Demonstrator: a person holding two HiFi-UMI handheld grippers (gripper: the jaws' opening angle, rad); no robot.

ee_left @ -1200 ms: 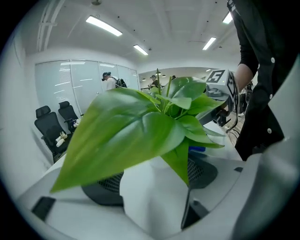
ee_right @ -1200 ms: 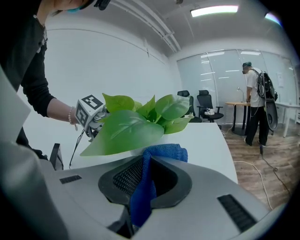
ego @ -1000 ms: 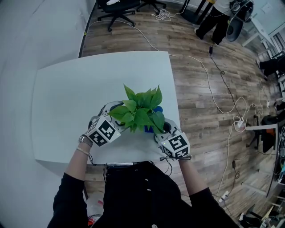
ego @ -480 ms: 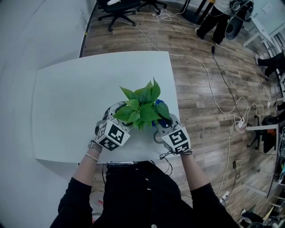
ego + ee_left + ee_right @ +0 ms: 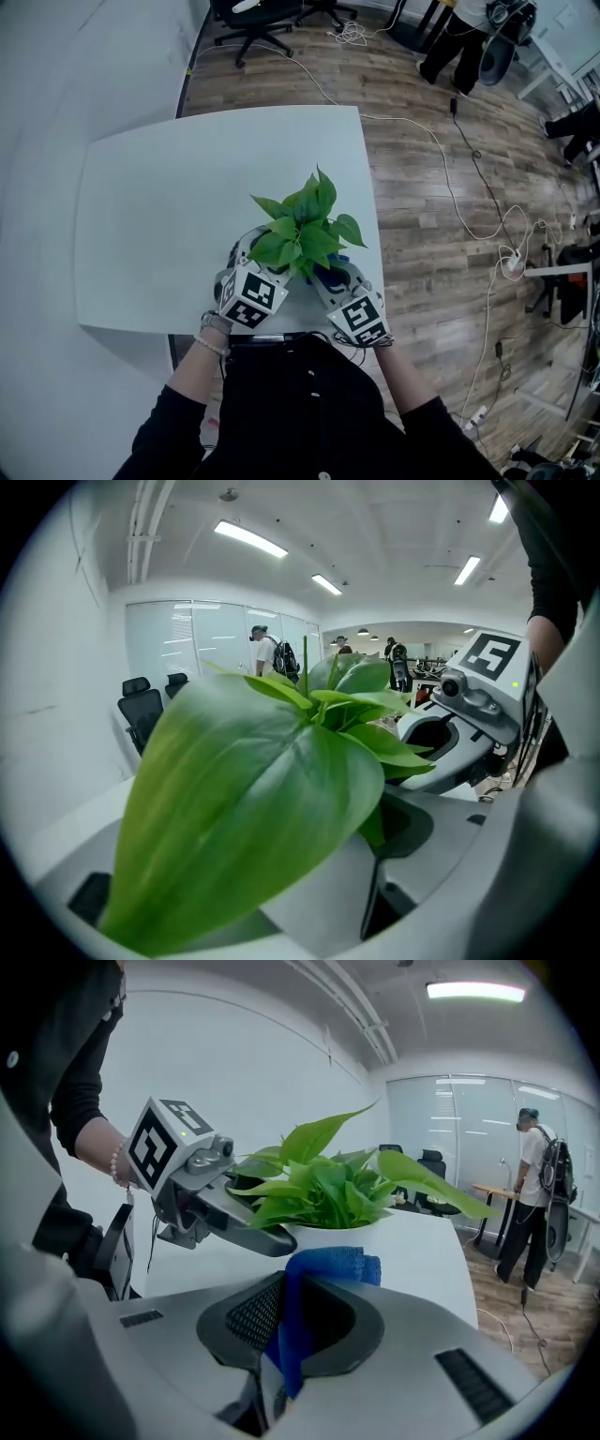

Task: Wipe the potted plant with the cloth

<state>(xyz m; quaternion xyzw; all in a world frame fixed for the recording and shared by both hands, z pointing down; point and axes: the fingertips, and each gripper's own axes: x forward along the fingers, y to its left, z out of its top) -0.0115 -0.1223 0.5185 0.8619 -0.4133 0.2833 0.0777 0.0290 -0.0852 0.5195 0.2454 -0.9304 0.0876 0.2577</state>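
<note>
Right tool (image 5: 278,1340) pinches the blue cloth (image 5: 330,1266) just near-right of the potted plant (image 5: 302,234) at the bench's (image 5: 150,216) near edge. Left tool (image 5: 375,888) sits near-left under a leaf; I cannot tell its grip.

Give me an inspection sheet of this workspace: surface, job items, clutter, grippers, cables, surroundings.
Surface: white table, bare away from the plant.
Job's things: potted plant upright near the table's near right edge; blue cloth in the right gripper.
Clutter: nothing seen.
Grippers: right gripper shut on the cloth, just short of the white pot; left gripper at the pot's other side, a big leaf covering most of its jaws, state unclear.
Cables: white cable running across the floor to a power strip.
Surroundings: wood floor, office chair, a person standing at the far right.
</note>
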